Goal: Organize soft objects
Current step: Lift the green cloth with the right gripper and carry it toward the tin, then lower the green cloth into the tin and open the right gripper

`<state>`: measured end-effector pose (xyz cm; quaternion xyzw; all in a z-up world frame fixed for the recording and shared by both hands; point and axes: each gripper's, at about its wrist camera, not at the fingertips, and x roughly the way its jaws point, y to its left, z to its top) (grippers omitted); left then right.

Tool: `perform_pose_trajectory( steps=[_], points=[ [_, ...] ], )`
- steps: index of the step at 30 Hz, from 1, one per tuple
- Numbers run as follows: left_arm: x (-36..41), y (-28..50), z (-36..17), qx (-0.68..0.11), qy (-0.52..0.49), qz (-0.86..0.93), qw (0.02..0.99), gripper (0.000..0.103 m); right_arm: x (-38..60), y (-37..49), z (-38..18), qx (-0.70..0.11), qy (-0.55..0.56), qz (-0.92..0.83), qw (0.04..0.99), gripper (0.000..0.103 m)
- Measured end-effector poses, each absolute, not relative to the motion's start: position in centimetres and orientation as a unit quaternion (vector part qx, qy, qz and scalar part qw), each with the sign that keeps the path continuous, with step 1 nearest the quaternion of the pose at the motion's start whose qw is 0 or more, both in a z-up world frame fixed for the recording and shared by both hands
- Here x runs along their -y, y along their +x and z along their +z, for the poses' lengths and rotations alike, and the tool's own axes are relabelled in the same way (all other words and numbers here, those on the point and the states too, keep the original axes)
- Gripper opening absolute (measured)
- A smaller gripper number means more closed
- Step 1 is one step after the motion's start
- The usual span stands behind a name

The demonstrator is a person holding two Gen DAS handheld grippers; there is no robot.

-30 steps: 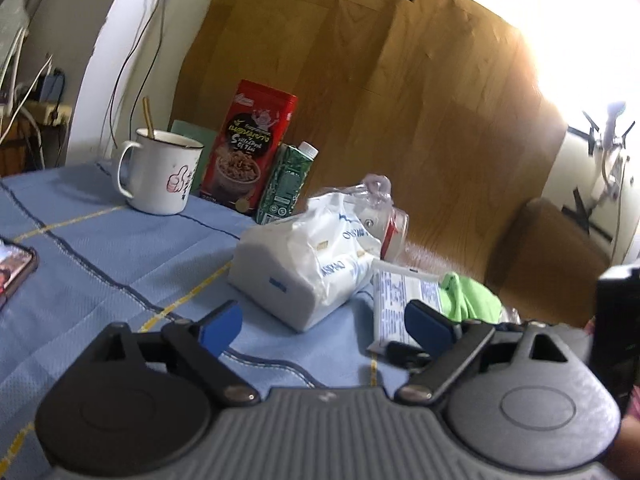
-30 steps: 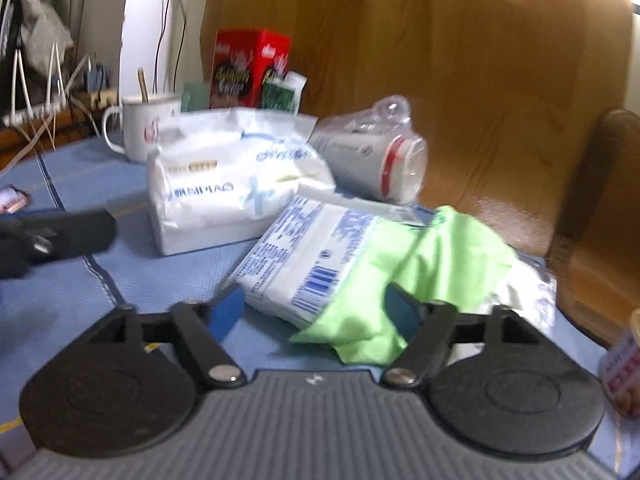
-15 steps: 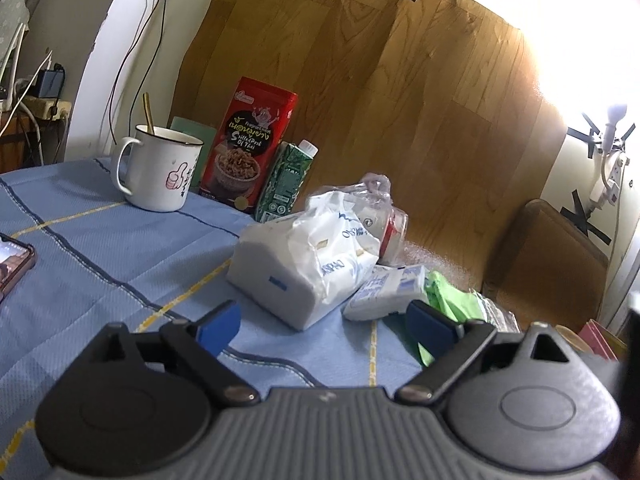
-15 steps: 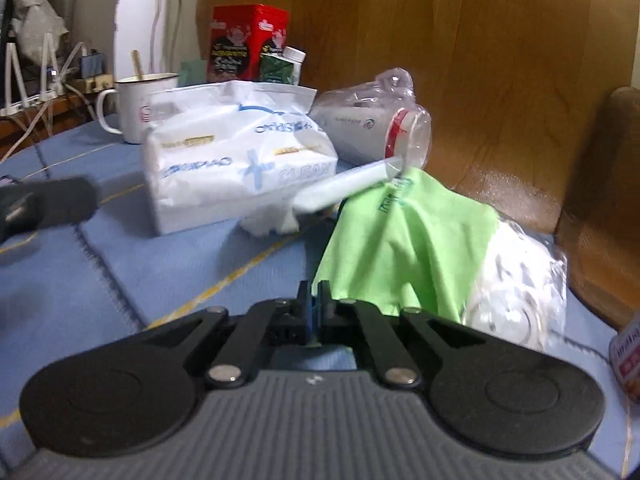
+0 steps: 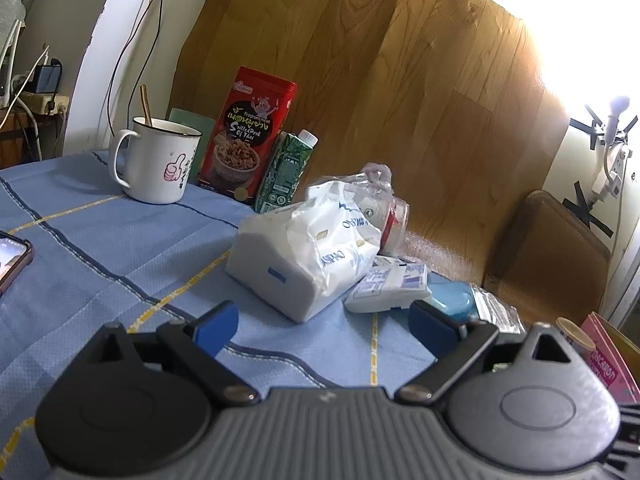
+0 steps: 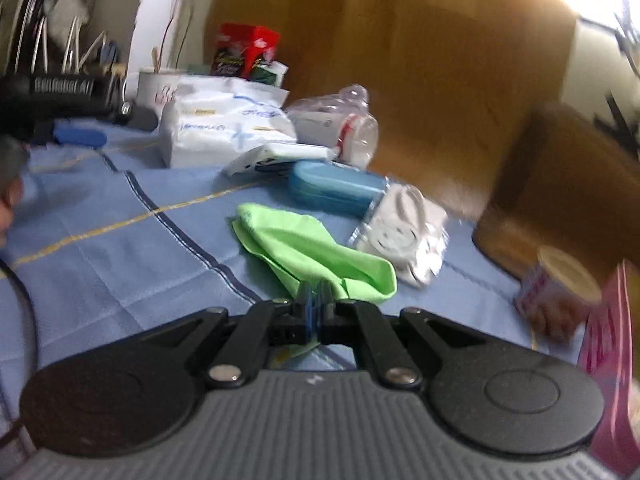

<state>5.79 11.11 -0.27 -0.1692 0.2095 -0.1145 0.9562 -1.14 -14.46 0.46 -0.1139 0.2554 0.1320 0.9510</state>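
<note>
- My right gripper point(image 6: 314, 300) has its 2 jaws pinched together on a corner of the green cloth point(image 6: 308, 246); the rest of the cloth trails away from the pads, lying on the blue tablecloth point(image 6: 120, 264).
- The cloth sits out in front of the clutter: the blue case point(image 6: 336, 188) and a clear bag of white items point(image 6: 404, 236) lie just beyond it, and it looks apart from the case.
- I judge the cloth light, limp and thin. It folds on itself, so a corner pinch will carry it, but it will drag and drape, not hold any shape. The weave should give the pads enough bite.
- The right gripper points downward across the table, low over the cloth; the view is smeared, so I read it as being on the move.
- My left gripper point(image 5: 324, 326) hangs wide apart with nothing between the pads, and its jaws have just been opening further. It aims gently down at the big white tissue pack point(image 5: 304, 256).
- That pack looks soft and squashy in loose, slick plastic wrap; I would take it across the firm block, not by the crinkled film.
- A small flat packet point(image 5: 386, 288) leans against it.
</note>
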Motion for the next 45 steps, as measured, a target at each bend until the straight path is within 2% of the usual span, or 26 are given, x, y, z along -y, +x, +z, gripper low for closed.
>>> perform_pose_trajectory(
  steps=[2, 4, 8, 17, 24, 28, 30, 31, 32, 34, 35, 36, 37, 40, 43, 45],
  points=[
    [-11.1, 5.8, -0.3, -0.211, -0.169, -0.115, 0.956, 0.095, 14.6, -1.8, 0.7, -0.270, -0.094, 0.177, 0.942, 0.005],
    [-11.0, 5.8, -0.3, -0.212, -0.169, -0.114, 0.956, 0.095, 14.5, -2.0, 0.9, -0.290, -0.068, 0.221, 0.929, 0.010],
    [-11.1, 5.7, -0.3, -0.212, -0.172, -0.112, 0.955, 0.095, 13.8, -1.2, 1.8, -0.284, -0.025, 0.246, 0.927, 0.040],
    [-11.2, 5.8, -0.3, -0.214, -0.174, -0.126, 0.953, 0.095, 13.8, 2.2, 2.6, -0.282, 0.002, 0.193, 0.940, 0.041],
    [-9.6, 7.0, -0.3, -0.266, -0.152, -0.179, 0.935, 0.095, 16.6, 0.3, 0.8, -0.302, 0.001, 0.163, 0.939, 0.078],
    [-7.5, 6.7, -0.4, -0.307, -0.194, -0.242, 0.900, 0.095, 17.3, -0.1, 0.3, -0.291, -0.024, 0.139, 0.946, 0.086],
    [-5.8, 6.5, -0.4, -0.323, -0.197, -0.260, 0.888, 0.095, 17.6, 0.7, 0.1, -0.296, -0.024, 0.140, 0.945, 0.094],
    [-5.0, 6.4, -0.3, -0.332, -0.193, -0.267, 0.884, 0.095, 17.6, 1.5, -0.3, -0.307, -0.023, 0.142, 0.941, 0.093],
    [-4.1, 6.4, -0.3, -0.344, -0.188, -0.274, 0.878, 0.095, 17.4, 1.9, -0.6, -0.317, -0.022, 0.143, 0.937, 0.084],
    [-2.8, 6.4, -0.5, -0.364, -0.185, -0.286, 0.867, 0.095, 16.9, 1.8, -0.6, -0.305, -0.035, 0.154, 0.939, 0.046],
    [-2.2, 6.4, -0.7, -0.373, -0.188, -0.293, 0.860, 0.093, 16.6, 1.5, -0.3, -0.303, -0.029, 0.170, 0.937, 0.017],
    [-1.8, 6.3, -0.7, -0.379, -0.190, -0.298, 0.855, 0.088, 16.3, 1.2, -0.2, -0.305, -0.027, 0.178, 0.935, 0.006],
    [-1.3, 6.2, -0.7, -0.383, -0.192, -0.305, 0.850, 0.078, 16.0, 0.6, -0.2, -0.301, -0.029, 0.183, 0.935, 0.006],
    [0.2, 6.0, -0.3, -0.403, -0.202, -0.350, 0.821, 0.058, 15.5, -1.7, 0.0, -0.280, -0.043, 0.189, 0.940, 0.007],
    [2.7, 5.8, 0.7, -0.409, -0.193, -0.387, 0.803, 0.046, 16.2, -4.1, 1.0, -0.244, -0.032, 0.179, 0.952, 0.007],
    [4.8, 5.4, 2.2, -0.400, -0.183, -0.419, 0.794, 0.045, 17.2, -5.4, 1.9, -0.215, -0.032, 0.153, 0.964, 0.007]
  ],
)
